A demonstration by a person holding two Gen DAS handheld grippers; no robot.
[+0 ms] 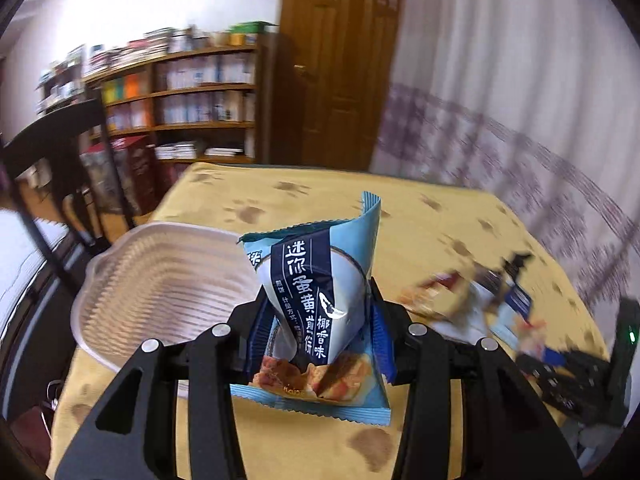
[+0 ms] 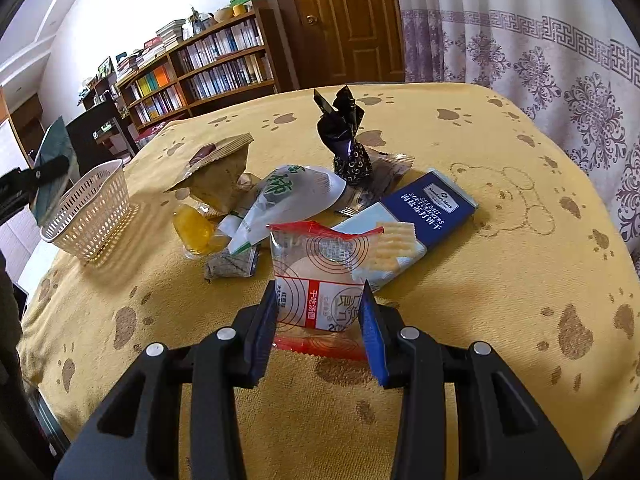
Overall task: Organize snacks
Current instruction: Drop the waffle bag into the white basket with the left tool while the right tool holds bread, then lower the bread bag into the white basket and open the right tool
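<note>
The left wrist view is showing the left gripper point(image 1: 318, 312) lifting a light-blue crinkled snack packet with dark-blue Chinese lettering point(image 1: 320, 300) above the tabletop point(image 1: 440, 220), its fingers point(image 1: 256, 320) pressing in on the packet's lower half from both sides while the upper half is sticking up between and beyond them. Just left of it, near the tabletop's left edge, the ribbed white plastic basket point(image 1: 160, 280) is standing with its mouth facing the camera; the rest of the pile is appearing only as a blur toward the right edge. The right wrist view is giving that pile sharply: a clear red-trimmed cake packet point(image 2: 320, 276) is sitting between the blue-padded fingers point(image 2: 372, 328) of the right gripper point(image 2: 318, 320), which are closing on its near end while it is resting on the tabletop. Behind it are lying a navy box of sea salt crackers point(image 2: 424, 208), a white-and-green pouch point(image 2: 288, 196), a dark twisted-foil sweet point(image 2: 348, 148) and a yellow jelly cup point(image 2: 192, 228).
</note>
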